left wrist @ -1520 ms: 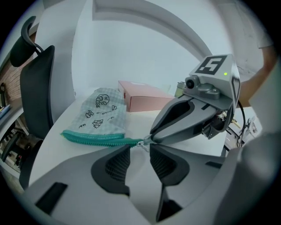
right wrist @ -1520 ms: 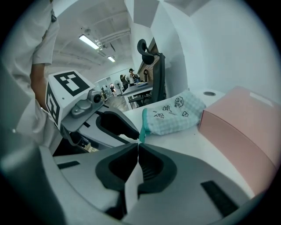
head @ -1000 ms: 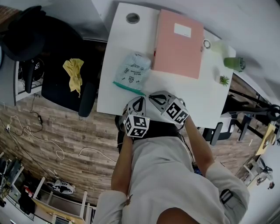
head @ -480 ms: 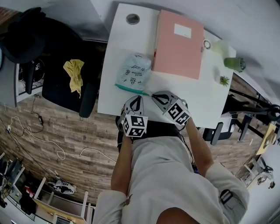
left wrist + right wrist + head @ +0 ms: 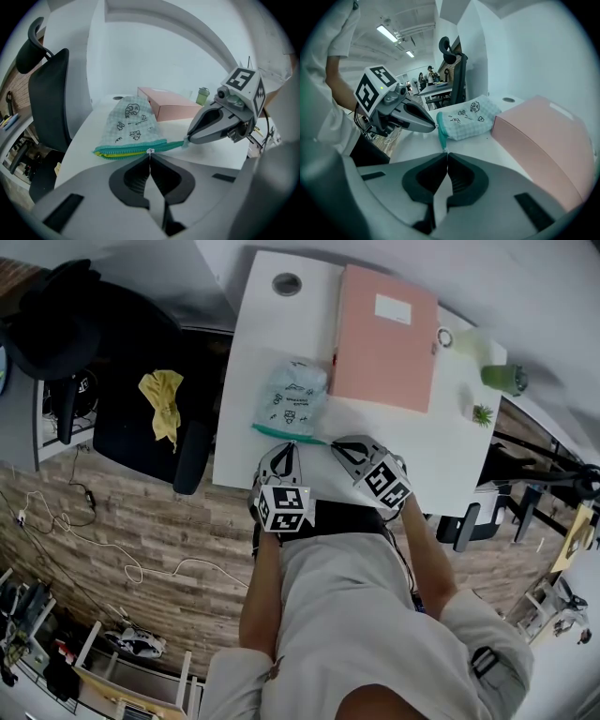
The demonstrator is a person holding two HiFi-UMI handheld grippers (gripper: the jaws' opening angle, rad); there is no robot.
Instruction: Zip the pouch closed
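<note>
1 overhead view, 2 close low views, pouch (image 5: 292, 399) in all

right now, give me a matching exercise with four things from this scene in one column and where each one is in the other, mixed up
1 pouch
2 pink folder
3 yellow cloth
4 green cup

A draped on the black chair
B at the table's far right end
C zip edge pinched in the jaws of the left gripper and right gripper
D flat on the table, beside the pouch

Pairs: 1-C, 2-D, 3-A, 4-B
</note>
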